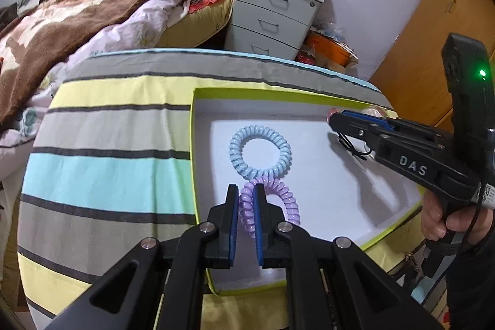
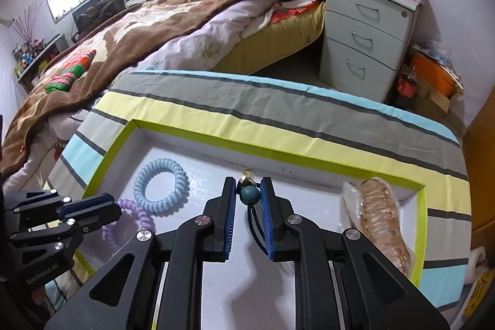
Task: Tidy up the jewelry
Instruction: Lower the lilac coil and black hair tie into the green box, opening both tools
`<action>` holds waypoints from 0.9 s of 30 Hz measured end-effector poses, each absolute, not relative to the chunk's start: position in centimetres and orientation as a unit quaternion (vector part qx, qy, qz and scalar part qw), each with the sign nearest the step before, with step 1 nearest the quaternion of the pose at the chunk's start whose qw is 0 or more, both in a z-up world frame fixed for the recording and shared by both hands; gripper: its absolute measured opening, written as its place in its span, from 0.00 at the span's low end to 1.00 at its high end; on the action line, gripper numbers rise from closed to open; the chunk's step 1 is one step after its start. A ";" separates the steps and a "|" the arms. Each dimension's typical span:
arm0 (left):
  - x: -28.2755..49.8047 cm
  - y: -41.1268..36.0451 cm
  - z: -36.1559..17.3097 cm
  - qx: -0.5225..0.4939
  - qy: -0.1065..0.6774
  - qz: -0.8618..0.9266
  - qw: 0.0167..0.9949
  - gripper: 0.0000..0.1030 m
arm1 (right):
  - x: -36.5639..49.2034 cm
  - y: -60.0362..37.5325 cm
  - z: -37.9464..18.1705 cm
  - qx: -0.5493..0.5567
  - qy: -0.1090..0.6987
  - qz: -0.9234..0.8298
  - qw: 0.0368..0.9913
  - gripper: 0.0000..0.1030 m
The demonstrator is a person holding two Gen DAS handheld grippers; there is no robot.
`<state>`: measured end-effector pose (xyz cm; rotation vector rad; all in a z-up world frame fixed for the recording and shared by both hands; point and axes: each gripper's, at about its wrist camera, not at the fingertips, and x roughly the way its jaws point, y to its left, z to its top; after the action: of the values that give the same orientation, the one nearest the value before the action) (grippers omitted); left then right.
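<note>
Two items already lie in my tray: the amber hair claw by its right wall and the blue coil tie mid-floor. My left gripper pinches the purple coil tie just over the floor; my right gripper clamps the beaded elastic. I judge both need releasing.

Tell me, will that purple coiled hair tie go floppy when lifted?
Probably somewhat: the purple coil tie is a thin plastic spiral, already squeezed narrow between the left gripper jaws, so it likely sags and springs back. It looks light. Its glossy surface may slip, and it touches the blue coil tie, which might drag along.
</note>
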<state>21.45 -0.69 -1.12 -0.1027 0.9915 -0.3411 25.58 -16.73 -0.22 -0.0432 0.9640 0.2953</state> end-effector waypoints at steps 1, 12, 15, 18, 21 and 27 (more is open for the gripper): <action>21.5 -0.7 -1.1 -0.046 0.472 -0.161 0.865 0.10 | 25.7 -16.7 -0.4 -0.020 0.464 0.142 0.874 0.16; 21.7 -0.4 -1.1 -0.054 0.472 -0.159 0.865 0.10 | 26.0 -16.4 -0.9 -0.008 0.474 0.144 0.869 0.16; 21.6 -0.5 -1.0 -0.055 0.472 -0.158 0.865 0.10 | 26.0 -16.3 -1.0 -0.010 0.475 0.144 0.868 0.16; 21.7 -0.7 -1.0 -0.055 0.473 -0.157 0.865 0.10 | 26.0 -16.2 -1.1 -0.011 0.476 0.142 0.868 0.16; 21.7 -0.7 -1.0 -0.056 0.474 -0.156 0.865 0.11 | 26.0 -16.2 -1.3 -0.012 0.477 0.138 0.868 0.16; 21.6 -0.9 -0.8 -0.052 0.473 -0.159 0.865 0.19 | 25.8 -16.2 -1.4 -0.010 0.476 0.137 0.869 0.21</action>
<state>21.61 -0.95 -0.84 -0.1089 0.9908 -0.3326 25.82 -16.25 -1.38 -0.0206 0.9955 0.2869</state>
